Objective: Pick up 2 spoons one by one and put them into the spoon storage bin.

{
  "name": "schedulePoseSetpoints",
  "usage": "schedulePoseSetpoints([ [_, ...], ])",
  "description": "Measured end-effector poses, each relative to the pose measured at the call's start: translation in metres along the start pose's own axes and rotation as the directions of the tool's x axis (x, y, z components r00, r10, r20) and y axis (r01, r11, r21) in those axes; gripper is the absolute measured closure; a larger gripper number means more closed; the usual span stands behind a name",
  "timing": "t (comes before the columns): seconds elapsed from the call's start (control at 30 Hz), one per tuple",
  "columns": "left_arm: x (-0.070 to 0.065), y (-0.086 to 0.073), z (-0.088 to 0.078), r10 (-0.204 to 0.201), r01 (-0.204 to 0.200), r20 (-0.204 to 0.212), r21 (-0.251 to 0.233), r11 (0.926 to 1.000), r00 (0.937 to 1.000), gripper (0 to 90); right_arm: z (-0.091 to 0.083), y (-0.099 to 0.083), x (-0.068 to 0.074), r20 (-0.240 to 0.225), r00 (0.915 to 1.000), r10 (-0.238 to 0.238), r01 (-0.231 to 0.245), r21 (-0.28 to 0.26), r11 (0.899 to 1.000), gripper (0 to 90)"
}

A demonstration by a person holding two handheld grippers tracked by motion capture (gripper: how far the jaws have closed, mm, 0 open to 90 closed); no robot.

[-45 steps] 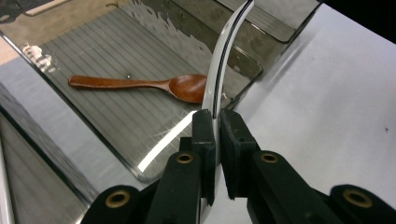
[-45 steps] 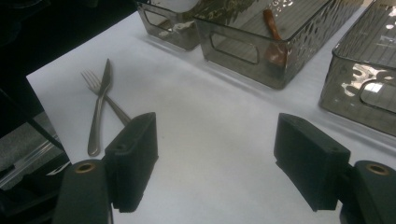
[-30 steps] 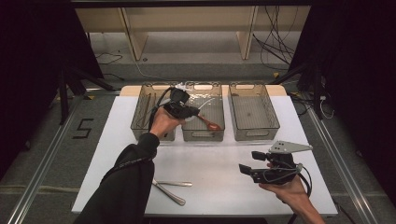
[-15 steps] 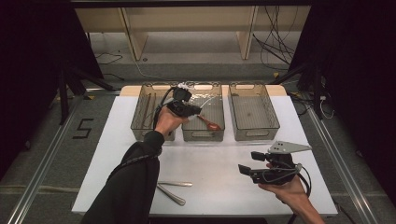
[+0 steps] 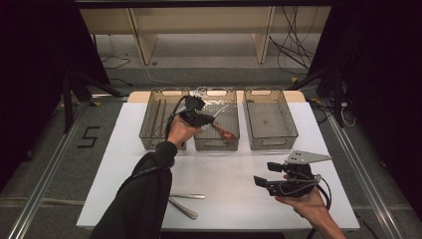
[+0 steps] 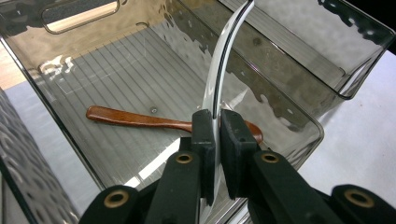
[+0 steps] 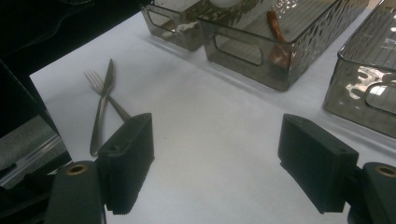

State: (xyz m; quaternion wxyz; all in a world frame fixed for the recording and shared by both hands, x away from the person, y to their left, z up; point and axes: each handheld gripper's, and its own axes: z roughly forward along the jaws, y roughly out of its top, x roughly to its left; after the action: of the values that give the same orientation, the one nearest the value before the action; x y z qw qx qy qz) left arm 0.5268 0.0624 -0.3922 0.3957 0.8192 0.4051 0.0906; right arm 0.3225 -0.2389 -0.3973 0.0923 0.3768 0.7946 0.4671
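Note:
My left gripper [image 5: 203, 118] is shut on a thin, curved white utensil [image 6: 219, 79], held edge-up over the middle clear bin [image 5: 216, 148]. The white utensil [image 5: 219, 110] arcs out beyond the jaws above that bin. A brown wooden spoon [image 6: 135, 119] lies on the bin's ribbed floor [image 6: 93, 65] below, also seen as the wooden spoon [image 5: 223, 132]. My right gripper [image 5: 263, 173] hovers open and empty over the white table [image 5: 234, 164] at the front right. Between its black jaws, the right gripper [image 7: 219, 168] has only bare tabletop.
Three clear bins stand in a row at the table's far side: the left bin [image 5: 160, 145] with thin sticks inside, the middle one, and the right bin [image 5: 271, 144]. A metal fork [image 7: 99, 88] and a knife [image 7: 106, 93] lie crossed near the front left edge.

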Motion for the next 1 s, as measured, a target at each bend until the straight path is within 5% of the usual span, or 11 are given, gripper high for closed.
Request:
schedulePoseSetpoints([
  [0.17, 0.0, -0.002, 0.005, -0.012, 0.012, -0.003, 0.007, 0.9999, 0.9999, 81.0, 0.0, 0.0, 0.001, -0.002, 1.0, 0.0, 0.0, 0.002, 1.0, 27.6],
  [0.3, -0.002, -0.002, 0.004, -0.004, 0.004, -0.006, 0.033, 0.9994, 1.0, 60.6, -0.001, 0.0, 0.0, -0.003, 1.0, -0.001, 0.001, 0.001, 1.0, 27.8],
  [0.57, -0.01, 0.001, -0.021, 0.038, -0.039, 0.027, 0.023, 0.999, 0.9989, 39.4, 0.0, 0.0, 0.001, 0.0, 1.0, -0.001, 0.001, 0.003, 1.0, 27.8],
  [0.8, -0.015, -0.009, -0.045, 0.102, -0.104, 0.061, 0.027, 0.9942, 0.9929, 31.6, -0.001, 0.0, 0.001, 0.002, 1.0, -0.003, 0.003, 0.001, 1.0, 27.7],
  [1.0, -0.014, -0.035, -0.066, 0.142, -0.146, 0.081, 0.04, 0.9885, 0.9865, 28.7, 0.0, 0.0, 0.001, 0.003, 1.0, -0.002, 0.002, 0.004, 1.0, 27.7],
])
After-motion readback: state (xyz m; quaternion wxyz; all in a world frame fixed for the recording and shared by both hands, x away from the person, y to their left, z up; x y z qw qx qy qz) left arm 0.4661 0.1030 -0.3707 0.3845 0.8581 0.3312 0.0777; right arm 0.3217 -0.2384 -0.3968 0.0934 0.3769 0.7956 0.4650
